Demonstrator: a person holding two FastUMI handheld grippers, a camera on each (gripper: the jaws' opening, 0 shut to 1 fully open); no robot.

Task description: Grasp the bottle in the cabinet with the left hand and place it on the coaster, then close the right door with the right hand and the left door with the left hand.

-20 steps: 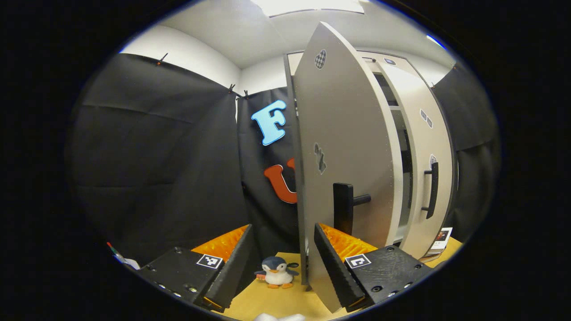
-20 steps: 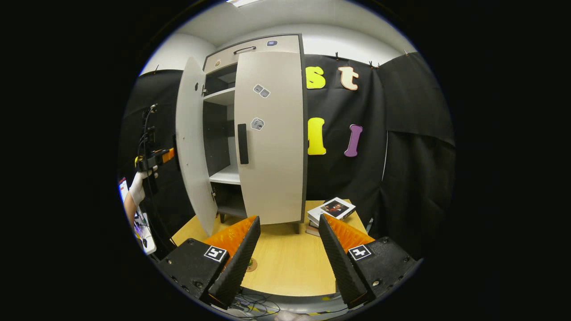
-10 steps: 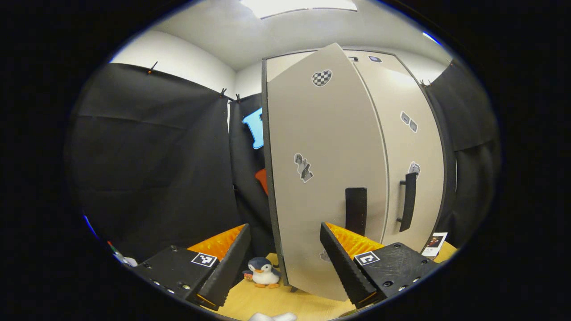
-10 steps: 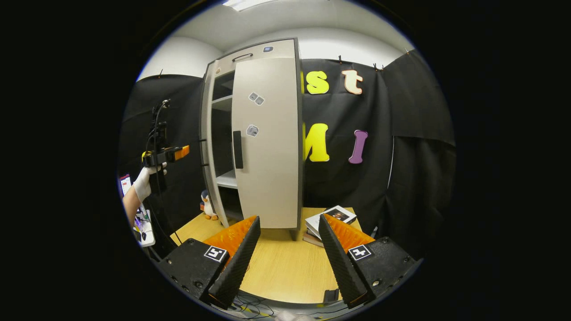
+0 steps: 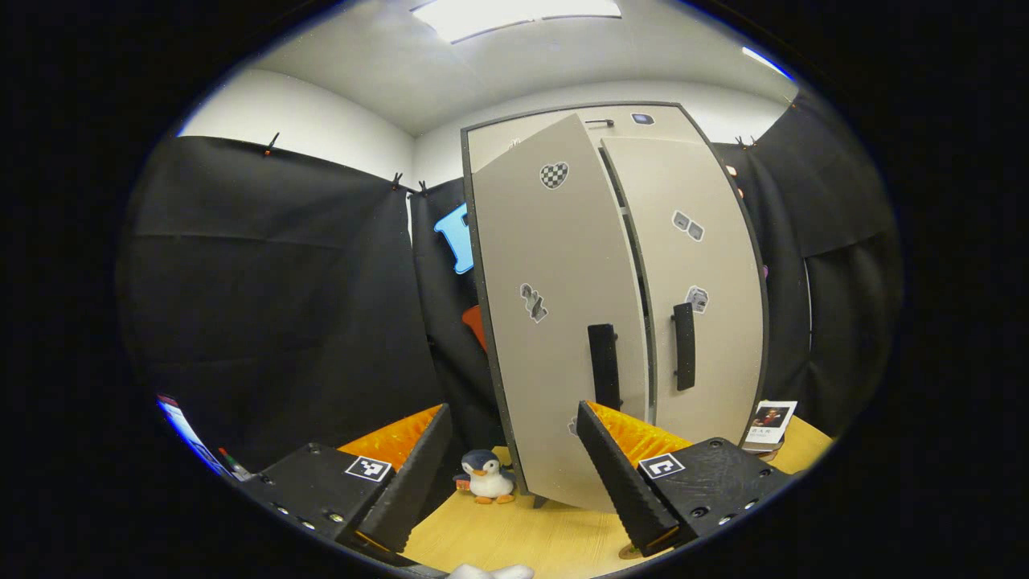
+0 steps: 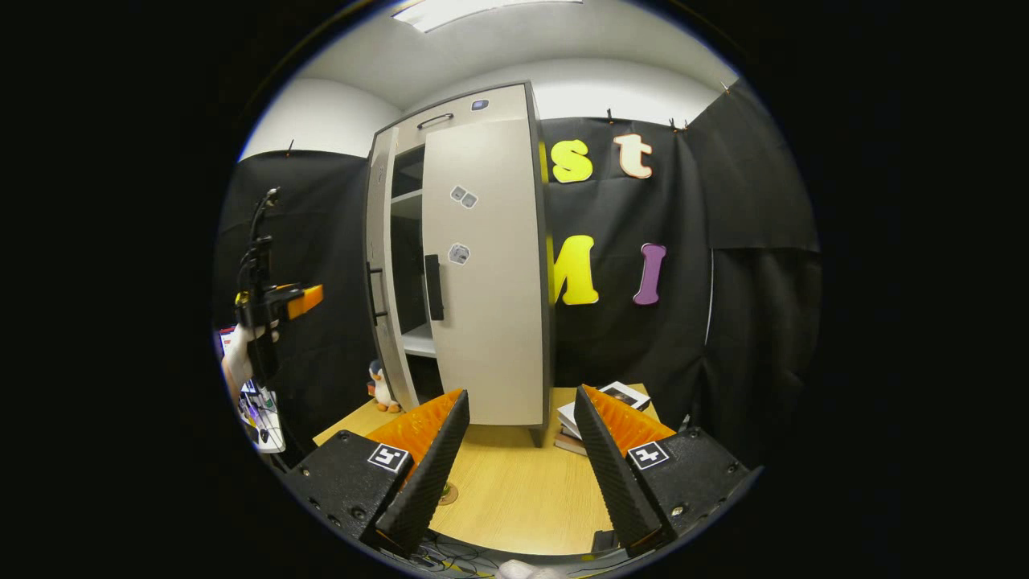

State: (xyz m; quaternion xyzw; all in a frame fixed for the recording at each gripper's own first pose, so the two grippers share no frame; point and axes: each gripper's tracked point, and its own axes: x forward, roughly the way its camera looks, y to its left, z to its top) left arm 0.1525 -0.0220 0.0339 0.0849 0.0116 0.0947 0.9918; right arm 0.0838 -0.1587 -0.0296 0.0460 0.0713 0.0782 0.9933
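The beige cabinet (image 5: 563,322) stands on the wooden table. Its right door (image 6: 486,273) lies flat against the frame. Its left door (image 5: 547,338) hangs slightly ajar, and the right gripper view shows a dark gap (image 6: 406,265) with a shelf behind it. Black handles (image 5: 603,366) sit side by side at the doors' meeting edge. My left gripper (image 5: 514,474) is open and empty, a short way in front of the left door. A gloved hand holds it at the far left of the right gripper view (image 6: 273,301). My right gripper (image 6: 514,474) is open and empty over the table.
A penguin toy (image 5: 486,476) stands on the table by the cabinet's left corner. Books (image 6: 611,402) are stacked at the cabinet's right. A small round brown disc (image 6: 448,492) lies on the table (image 6: 514,498) beside my right gripper's left finger. Black cloth walls surround the booth.
The left door has swung from wide open to almost shut. My left gripper has drawn back from the door. The right gripper has barely moved.
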